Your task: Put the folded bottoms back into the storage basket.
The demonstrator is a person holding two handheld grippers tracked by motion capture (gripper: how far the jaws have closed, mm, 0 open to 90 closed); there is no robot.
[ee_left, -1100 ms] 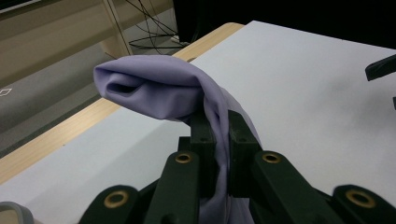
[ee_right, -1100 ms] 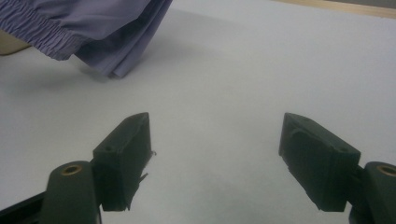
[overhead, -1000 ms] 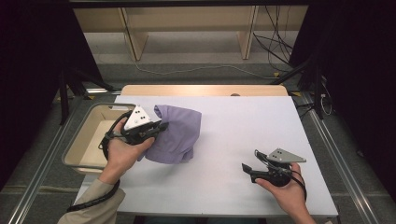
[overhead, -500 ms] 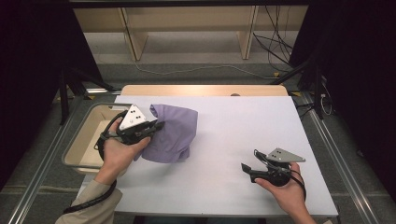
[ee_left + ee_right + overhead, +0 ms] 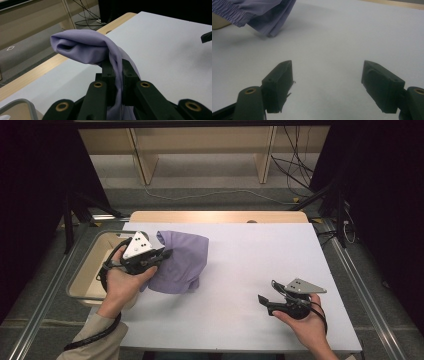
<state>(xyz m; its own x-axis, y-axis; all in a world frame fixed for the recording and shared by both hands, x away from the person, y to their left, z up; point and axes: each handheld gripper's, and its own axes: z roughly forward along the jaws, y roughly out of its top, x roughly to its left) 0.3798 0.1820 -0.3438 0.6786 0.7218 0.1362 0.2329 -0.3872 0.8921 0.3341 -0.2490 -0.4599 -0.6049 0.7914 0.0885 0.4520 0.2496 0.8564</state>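
Observation:
A lilac cloth [image 5: 182, 260] hangs over the white table [image 5: 240, 255] near its left edge, lifted by my left gripper [image 5: 162, 255]. In the left gripper view the jaws are shut on a fold of the cloth [image 5: 85, 47], which bulges up and away past the pads [image 5: 108, 72]. My right gripper [image 5: 264, 301] rests low at the table's front right, held in a hand. In the right gripper view its fingers [image 5: 279, 80] stand wide apart over bare table, and the cloth's [image 5: 267, 15] gathered hem hangs at the upper left, just touching the surface.
A beige bin [image 5: 87, 270] sits against the table's left edge, beside my left hand. A wooden strip [image 5: 215, 216] runs along the far edge. Shelving legs and cables stand on the floor beyond.
My left gripper has drifted slightly left and towards the front with the cloth still pinched. The right gripper has stayed where it was.

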